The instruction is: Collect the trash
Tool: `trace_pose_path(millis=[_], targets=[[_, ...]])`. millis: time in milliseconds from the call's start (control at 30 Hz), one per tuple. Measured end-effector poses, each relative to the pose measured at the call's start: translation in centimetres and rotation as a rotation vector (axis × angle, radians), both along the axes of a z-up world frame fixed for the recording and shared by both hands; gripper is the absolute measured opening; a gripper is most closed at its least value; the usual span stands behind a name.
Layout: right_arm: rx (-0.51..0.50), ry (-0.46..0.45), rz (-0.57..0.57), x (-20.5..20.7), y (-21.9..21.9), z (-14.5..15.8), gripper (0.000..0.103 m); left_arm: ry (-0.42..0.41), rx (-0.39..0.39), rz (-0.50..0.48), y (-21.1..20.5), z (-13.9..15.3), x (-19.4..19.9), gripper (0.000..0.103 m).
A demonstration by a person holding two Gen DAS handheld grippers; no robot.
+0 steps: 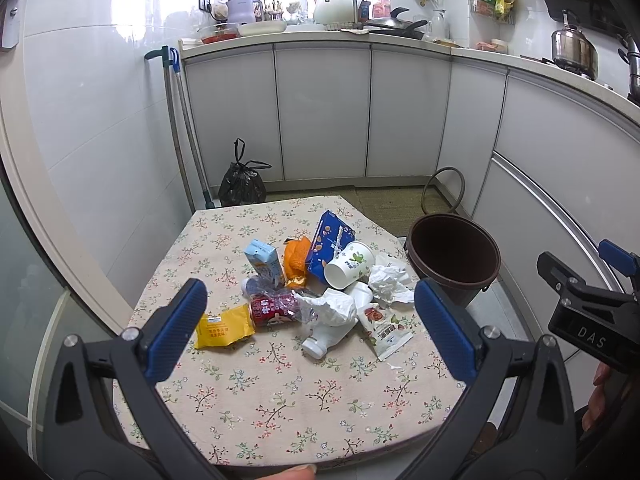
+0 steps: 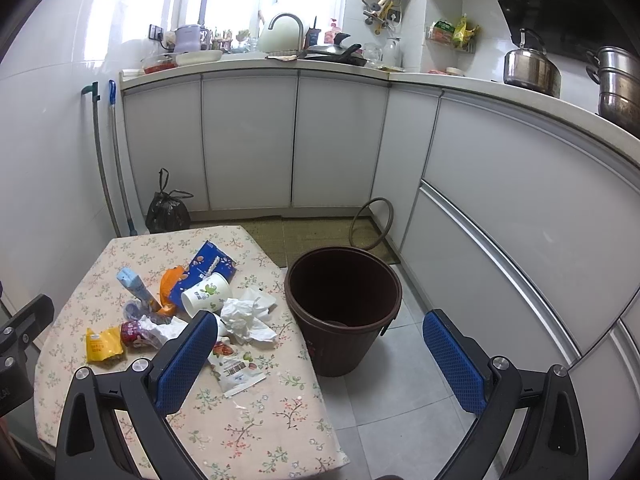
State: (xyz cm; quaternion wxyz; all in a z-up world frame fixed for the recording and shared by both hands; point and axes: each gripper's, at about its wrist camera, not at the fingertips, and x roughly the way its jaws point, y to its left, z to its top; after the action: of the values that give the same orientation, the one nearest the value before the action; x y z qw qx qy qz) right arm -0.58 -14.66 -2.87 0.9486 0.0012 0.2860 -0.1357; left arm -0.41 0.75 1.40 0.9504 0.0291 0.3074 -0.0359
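A pile of trash lies on the floral table point(image 1: 280, 392): a yellow packet point(image 1: 224, 327), a red can point(image 1: 272, 309), a white bottle point(image 1: 324, 338), a snack pouch point(image 1: 386, 330), crumpled tissue point(image 1: 390, 282), a paper cup point(image 1: 349, 265), a blue box point(image 1: 329, 246) and a light-blue carton point(image 1: 265, 261). A brown bin point(image 1: 454, 258) stands on the floor at the table's right; in the right wrist view point(image 2: 344, 308) it looks empty. My left gripper point(image 1: 310, 304) is open above the pile's near side. My right gripper point(image 2: 320, 340) is open above the table's right edge and the bin.
A tied black bag point(image 1: 242, 186) and two mop handles point(image 1: 180, 128) stand against the wall behind the table. White cabinets point(image 2: 500, 208) and a loaded counter run along the back and right. A ring point(image 2: 370, 224) leans on the cabinet. Grey floor tiles point(image 2: 400, 420) lie beside the bin.
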Motion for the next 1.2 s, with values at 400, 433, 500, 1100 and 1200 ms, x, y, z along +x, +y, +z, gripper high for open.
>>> trace_pose_path(millis=[400,433,500,1100,1200], targets=[[-0.001,0.002,0.0,-0.04,-0.02,0.15,0.103,0.0,-0.001,0.0,0.02,-0.04,-0.02,0.103],[-0.001,0.002,0.0,-0.05,-0.02,0.17,0.103,0.0,-0.002,0.0,0.01,-0.03,-0.02,0.103],[-0.003,0.003,0.001,0.08,0.0,0.1,0.103,-0.001,0.0,0.001,-0.01,-0.06,0.04,0.103],[0.003,0.001,0.002,0.22,0.01,-0.01,0.103,0.007,-0.006,0.005,-0.12,0.02,0.59,0.103],[0.002,0.007,0.002,0.25,0.07,-0.06,0.103,0.013,-0.006,0.002,-0.1,-0.03,0.94,0.103]])
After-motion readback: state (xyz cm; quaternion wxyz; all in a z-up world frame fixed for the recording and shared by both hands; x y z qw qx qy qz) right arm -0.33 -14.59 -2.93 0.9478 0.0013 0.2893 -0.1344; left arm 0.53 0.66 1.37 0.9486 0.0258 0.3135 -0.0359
